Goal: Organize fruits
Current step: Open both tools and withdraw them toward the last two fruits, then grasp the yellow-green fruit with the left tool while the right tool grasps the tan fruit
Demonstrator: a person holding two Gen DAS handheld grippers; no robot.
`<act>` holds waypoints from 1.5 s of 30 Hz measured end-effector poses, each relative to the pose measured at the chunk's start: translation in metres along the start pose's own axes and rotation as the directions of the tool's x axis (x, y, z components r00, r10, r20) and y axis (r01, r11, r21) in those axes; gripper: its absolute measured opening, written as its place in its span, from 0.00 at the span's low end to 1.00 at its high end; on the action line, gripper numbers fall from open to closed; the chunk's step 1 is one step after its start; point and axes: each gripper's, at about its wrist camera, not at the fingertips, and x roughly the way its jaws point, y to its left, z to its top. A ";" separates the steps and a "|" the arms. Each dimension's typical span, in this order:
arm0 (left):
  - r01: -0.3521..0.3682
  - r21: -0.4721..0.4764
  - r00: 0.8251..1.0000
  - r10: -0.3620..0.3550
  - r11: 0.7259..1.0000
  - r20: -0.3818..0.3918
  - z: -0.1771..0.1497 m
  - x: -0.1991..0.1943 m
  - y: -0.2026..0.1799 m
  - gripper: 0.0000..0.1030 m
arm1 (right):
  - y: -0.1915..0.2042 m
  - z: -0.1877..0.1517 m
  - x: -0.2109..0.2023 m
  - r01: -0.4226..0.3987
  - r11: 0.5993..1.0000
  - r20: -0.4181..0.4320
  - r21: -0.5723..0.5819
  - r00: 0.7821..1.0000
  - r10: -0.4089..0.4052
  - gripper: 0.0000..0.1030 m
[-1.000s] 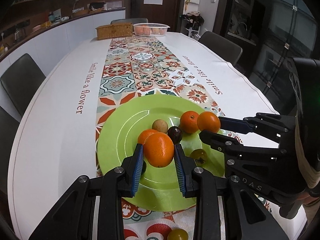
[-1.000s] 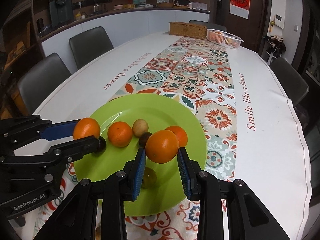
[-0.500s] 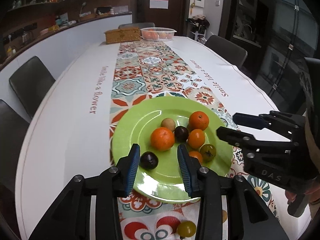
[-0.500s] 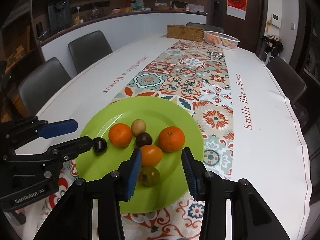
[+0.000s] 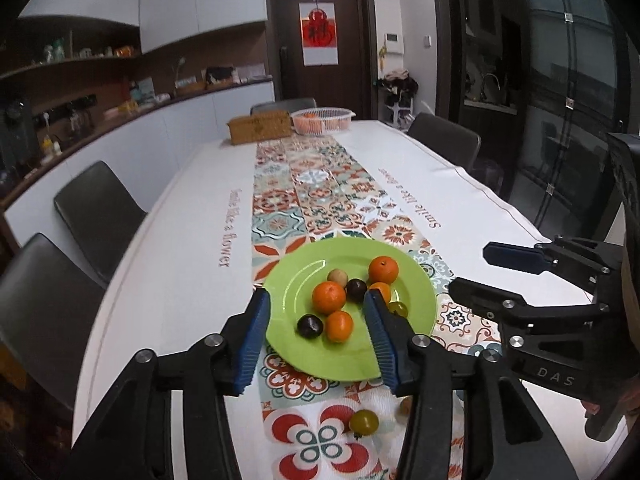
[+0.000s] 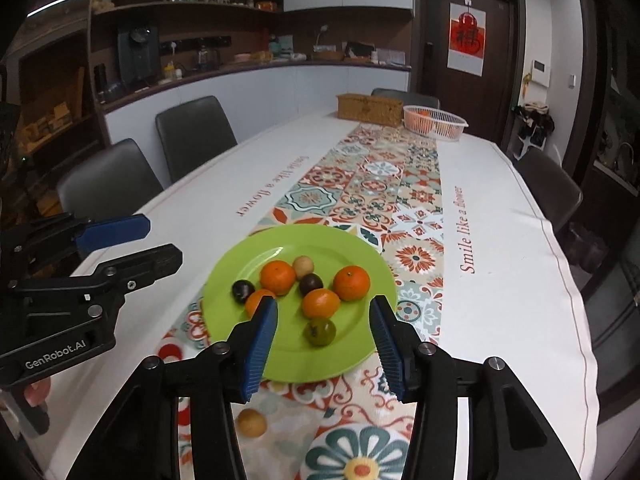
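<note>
A green plate (image 5: 296, 344) (image 6: 352, 360) on the patterned runner holds several oranges, among them one orange (image 5: 329, 297) (image 6: 351, 282), two dark plums, a tan fruit and a green fruit (image 6: 319, 331). My left gripper (image 5: 316, 336) is open and empty, raised above the plate's near edge. My right gripper (image 6: 324, 340) is open and empty, also raised over the near edge. Each gripper shows in the other's view, the right one (image 5: 492, 272) and the left one (image 6: 140, 244). A green fruit (image 5: 363, 421) and a tan fruit (image 6: 251, 422) lie on the runner in front of the plate.
A wicker box (image 5: 259, 127) and a white basket (image 5: 322, 120) holding oranges stand at the table's far end. Dark chairs (image 5: 96, 216) line both long sides. The white tablecloth (image 5: 168, 280) stretches left and right of the runner.
Both grippers let go of the oranges they held one second ago, opened wide and pulled back and up from the plate. Those oranges now lie on the plate.
</note>
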 end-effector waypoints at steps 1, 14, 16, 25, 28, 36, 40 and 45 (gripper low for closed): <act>-0.003 -0.003 1.000 0.003 1.000 0.007 -0.001 -0.004 0.000 0.49 | 0.002 -0.001 -0.006 0.004 1.000 0.009 -0.004 1.000 -0.004 0.48; -0.020 -0.025 0.998 0.021 0.999 0.067 -0.032 -0.063 0.000 0.73 | 0.032 -0.025 -0.065 0.012 0.999 0.072 -0.030 0.997 -0.010 0.59; -0.026 -0.024 0.997 0.027 0.999 0.074 -0.036 -0.068 0.001 0.79 | 0.038 -0.029 -0.072 0.023 0.999 0.082 -0.039 0.996 -0.019 0.63; -0.039 0.011 0.994 0.038 0.999 0.101 -0.059 -0.076 0.002 0.90 | 0.052 -0.047 -0.079 0.042 0.996 0.073 -0.073 0.997 -0.037 0.71; -0.032 0.030 0.994 0.029 0.999 0.103 -0.067 -0.075 0.002 0.90 | 0.054 -0.052 -0.077 0.048 0.995 0.067 -0.089 0.997 -0.043 0.71; 0.000 0.101 0.996 -0.009 0.995 0.093 -0.086 -0.062 0.000 0.90 | 0.059 -0.063 -0.065 0.051 0.990 0.042 -0.135 0.998 -0.045 0.71; 0.024 0.128 0.997 -0.033 0.991 0.071 -0.092 -0.051 -0.001 0.89 | 0.059 -0.067 -0.055 0.041 0.989 0.010 -0.141 0.999 -0.040 0.71; 0.051 0.156 0.998 -0.057 0.986 0.038 -0.097 -0.034 -0.002 0.87 | 0.058 -0.072 -0.038 0.031 0.988 -0.029 -0.149 0.999 -0.036 0.71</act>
